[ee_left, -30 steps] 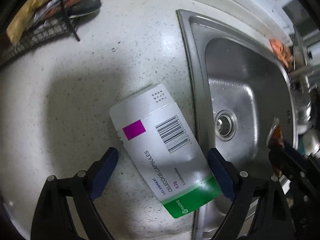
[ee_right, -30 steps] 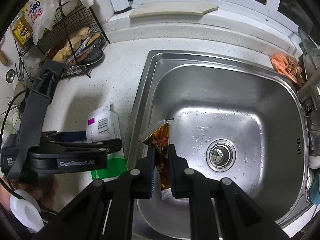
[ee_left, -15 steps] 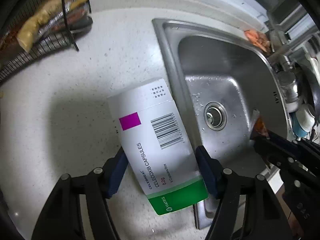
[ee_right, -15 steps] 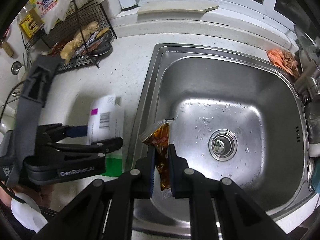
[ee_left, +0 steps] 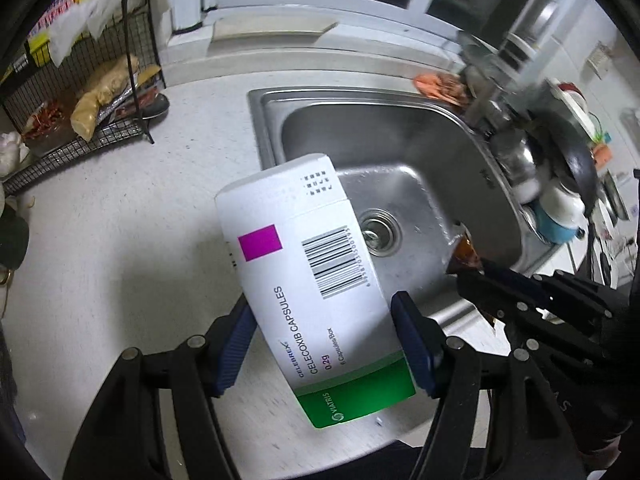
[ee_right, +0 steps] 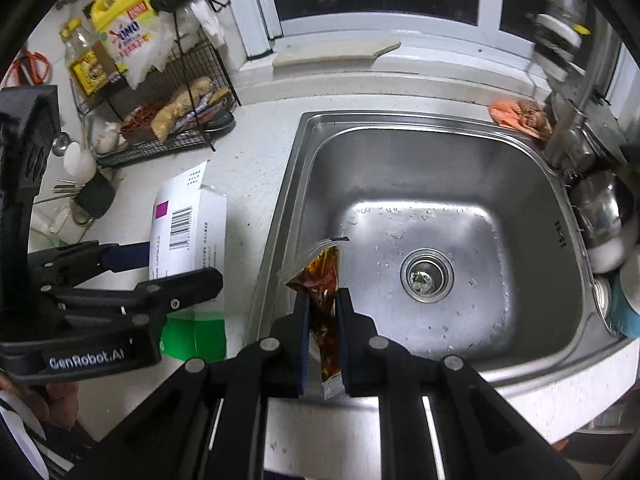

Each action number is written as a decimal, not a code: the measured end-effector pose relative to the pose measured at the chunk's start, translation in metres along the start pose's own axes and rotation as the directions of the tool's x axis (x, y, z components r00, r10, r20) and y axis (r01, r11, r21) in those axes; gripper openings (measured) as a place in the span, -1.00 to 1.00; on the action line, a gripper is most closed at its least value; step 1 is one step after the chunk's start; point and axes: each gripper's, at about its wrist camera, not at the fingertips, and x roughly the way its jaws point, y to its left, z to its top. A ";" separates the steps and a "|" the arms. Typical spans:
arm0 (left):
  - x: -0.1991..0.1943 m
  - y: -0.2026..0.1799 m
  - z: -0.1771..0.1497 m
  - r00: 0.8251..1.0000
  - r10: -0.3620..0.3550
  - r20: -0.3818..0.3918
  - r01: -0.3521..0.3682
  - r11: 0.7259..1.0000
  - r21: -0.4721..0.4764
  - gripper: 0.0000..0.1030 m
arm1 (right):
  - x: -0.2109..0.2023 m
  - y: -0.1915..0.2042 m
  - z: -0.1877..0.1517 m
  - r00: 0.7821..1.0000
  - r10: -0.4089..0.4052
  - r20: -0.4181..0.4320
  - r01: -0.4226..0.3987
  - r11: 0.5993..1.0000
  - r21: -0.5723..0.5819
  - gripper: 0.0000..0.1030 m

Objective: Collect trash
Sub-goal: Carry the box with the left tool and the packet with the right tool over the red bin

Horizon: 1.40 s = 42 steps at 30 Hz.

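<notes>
Left hand-held gripper [ee_left: 324, 344]: clamped on the long sides of a white and green Celecoxib capsule box [ee_left: 316, 280], blue pads pressed on either flank. The box looks lifted clear of the desk [ee_left: 120, 208]; its far end juts toward the sink.
Why held so: gripping across the narrow width near the green end leaves most of the carton sticking out forward, probably easy to drop into a bin. Thin card could crush if squeezed harder.
Right hand-held gripper [ee_right: 322, 312]: jaws nearly together, pinching a brown sauce sachet [ee_right: 324, 276] that stands upright between the pads, its torn clear top fanned out above them.
Why held so: the torn mouth points up, which I judge keeps any leftover sauce from dripping.
Where the trash is: both pieces are in the air, the box over the desk edge beside the sink, the sachet over the left part of the stainless sink [ee_right: 440, 184].
Stage: both pickups look done; carrying to a bin seems next. No bin shows in either view.
Around: wire rack [ee_right: 168, 120] with ginger and packets at the back left, yellow oil bottle [ee_right: 116, 12] above it, an orange cloth [ee_right: 516, 116] at the sink's far right corner, pots and dishes crowded to the right of the sink.
In the way: the two grippers sit close together; the tap area on the right is blurred.
</notes>
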 end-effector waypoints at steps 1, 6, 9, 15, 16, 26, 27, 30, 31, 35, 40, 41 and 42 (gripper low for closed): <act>-0.003 -0.006 -0.005 1.000 0.001 0.004 -0.001 1.000 0.004 0.27 | -0.005 -0.002 -0.006 1.000 -0.001 0.007 0.001 1.000 -0.003 -0.78; -0.018 -0.046 -0.035 1.000 0.011 0.019 -0.012 1.000 0.021 0.27 | -0.029 -0.012 -0.037 1.000 0.003 0.028 -0.004 1.000 0.009 -0.78; -0.025 -0.068 -0.059 0.999 0.021 0.027 -0.022 0.999 0.026 0.27 | -0.044 -0.019 -0.059 0.999 0.006 0.037 -0.006 1.000 0.010 -0.78; -0.033 -0.109 -0.110 1.000 0.006 0.030 -0.007 1.000 0.025 0.27 | -0.067 -0.032 -0.104 0.999 0.009 0.033 -0.009 1.000 -0.001 -0.78; -0.034 -0.116 -0.118 0.999 0.008 0.036 -0.009 1.000 0.026 0.27 | -0.069 -0.033 -0.110 0.999 0.011 0.030 -0.011 1.000 -0.004 -0.78; -0.040 -0.158 -0.158 0.999 0.009 0.037 -0.011 0.998 0.056 0.27 | -0.094 -0.054 -0.162 0.999 -0.037 0.026 0.037 0.999 0.012 -0.78; -0.038 -0.160 -0.160 0.999 0.007 0.031 -0.008 0.999 0.052 0.27 | -0.094 -0.055 -0.165 0.999 -0.036 0.024 0.036 0.999 0.020 -0.78; -0.026 -0.163 -0.167 1.000 -0.006 -0.009 0.007 0.998 0.054 0.27 | -0.090 -0.061 -0.175 0.999 -0.048 0.011 0.047 0.998 0.039 -0.78; -0.022 -0.164 -0.170 1.000 -0.009 -0.024 0.010 0.998 0.056 0.27 | -0.087 -0.063 -0.178 0.999 -0.049 0.000 0.049 0.998 0.046 -0.78; -0.004 -0.163 -0.182 0.996 -0.028 -0.090 0.033 0.998 0.054 0.27 | -0.071 -0.065 -0.189 0.998 -0.047 -0.052 0.051 0.996 0.075 -0.78; 0.031 -0.159 -0.201 0.984 -0.075 -0.165 0.083 0.996 0.042 0.27 | -0.055 -0.070 -0.212 0.996 -0.034 -0.087 0.042 0.994 0.101 -0.78; 0.041 -0.157 -0.207 0.980 -0.084 -0.181 0.092 0.995 0.036 0.27 | -0.051 -0.072 -0.218 0.996 -0.023 -0.081 0.032 0.993 0.110 -0.78; 0.049 -0.156 -0.211 0.979 -0.085 -0.186 0.093 0.995 0.032 0.27 | -0.047 -0.073 -0.223 0.997 -0.020 -0.074 0.028 0.993 0.111 -0.78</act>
